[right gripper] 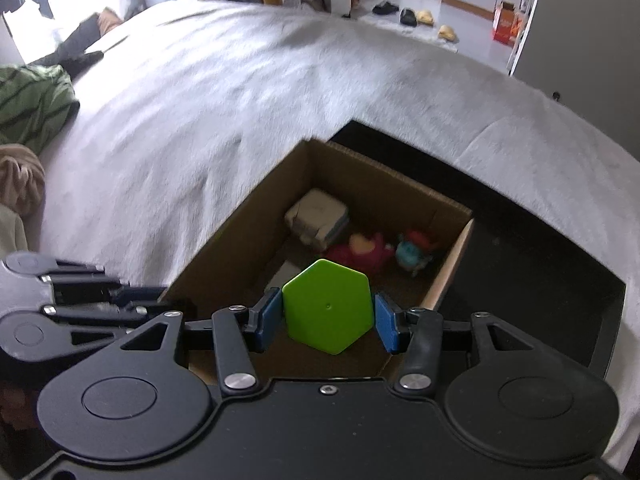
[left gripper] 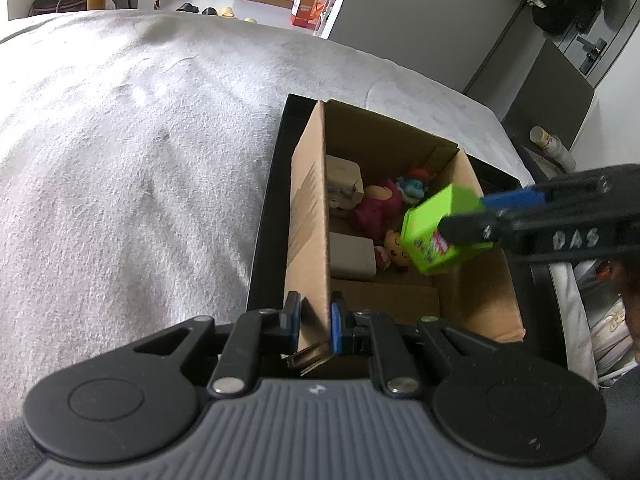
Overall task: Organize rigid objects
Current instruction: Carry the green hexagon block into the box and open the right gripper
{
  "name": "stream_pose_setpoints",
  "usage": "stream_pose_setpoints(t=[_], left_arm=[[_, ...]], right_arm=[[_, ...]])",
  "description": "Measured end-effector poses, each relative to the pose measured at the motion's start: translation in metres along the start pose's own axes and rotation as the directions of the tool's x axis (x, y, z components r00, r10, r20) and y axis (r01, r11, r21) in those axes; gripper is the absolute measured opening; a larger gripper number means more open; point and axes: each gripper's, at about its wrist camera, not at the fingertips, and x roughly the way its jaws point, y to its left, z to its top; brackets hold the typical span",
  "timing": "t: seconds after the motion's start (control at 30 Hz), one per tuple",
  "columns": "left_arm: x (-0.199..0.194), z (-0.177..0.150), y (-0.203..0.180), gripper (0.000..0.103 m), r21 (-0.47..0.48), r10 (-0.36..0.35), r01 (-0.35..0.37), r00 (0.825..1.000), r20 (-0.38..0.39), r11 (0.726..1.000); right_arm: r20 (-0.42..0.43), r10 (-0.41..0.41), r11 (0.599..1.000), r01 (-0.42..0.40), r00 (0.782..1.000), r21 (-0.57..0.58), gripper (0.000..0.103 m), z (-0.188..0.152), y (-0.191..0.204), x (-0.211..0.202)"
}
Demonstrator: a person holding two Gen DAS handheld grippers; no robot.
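- The cardboard box (left gripper: 472, 292) is plain brown corrugated board, open at the top, with matte walls and raw, slightly frayed edges. It stands on a flat black tray (left gripper: 272, 208) with a thin raised rim.
- The tray lies on a pale grey blanket (left gripper: 132, 140) with a soft, nubby pile that rumples over a wide surface.
- Inside the box lie two whitish, rounded-corner blocks (left gripper: 352, 258), smooth and hard-looking, along the left wall. Beside them is a magenta plush toy (left gripper: 380, 208), and near the far corner a small blue and red figure (right gripper: 414, 254); motion blur keeps its shape unclear.
- A small doll-like face (left gripper: 398, 248) shows under the green piece, in the left wrist view.
- The green container (right gripper: 328, 306) is glossy lime plastic with a flat six-sided end face and a tiny dimple at its centre. Its side carries a pink and white printed label.
- The right gripper (right gripper: 328, 320) is partly spread, its blue pads (right gripper: 270, 318) pressing two opposite sides of the green container, which hangs over the open box, above the toys.
- The left gripper (left gripper: 316, 320) is squeezed tight on the near end of the box's left wall, one blue pad on each face of the board.
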Motion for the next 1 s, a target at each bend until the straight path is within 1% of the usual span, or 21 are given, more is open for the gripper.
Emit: stream_pose_setpoints(t=[0.3,0.53,0.63,0.8,1.0], left_arm=[[-0.001,0.000,-0.001,0.014,-0.001,-0.003,0.003,1.000,0.002,1.000],[-0.002,-0.001,-0.001,0.014,0.000,-0.001,0.001,1.000,0.006,1.000],[-0.001,-0.001,-0.001,0.014,0.002,0.001,-0.001,1.000,0.004,1.000],[0.000,0.000,-0.003,0.014,0.008,0.008,-0.008,1.000,-0.001,1.000],[0.000,0.002,-0.007,0.015,0.028,0.036,-0.035,0.999,-0.021,0.999]], right_arm=[[-0.101,-0.011,1.000,0.011,0.995,0.004,0.049,-0.007,0.011,0.020],[-0.145,-0.067,0.998,0.066,0.987,-0.016,0.049,-0.008,0.019,0.040],[-0.139,-0.080,0.997,0.079,0.987,-0.006,0.050,-0.009,0.018,0.040],[-0.118,-0.068,0.997,0.072,0.991,0.028,0.052,-0.006,0.010,0.027],[-0.086,-0.052,0.997,0.057,0.995,0.053,0.054,-0.004,0.002,0.006]])
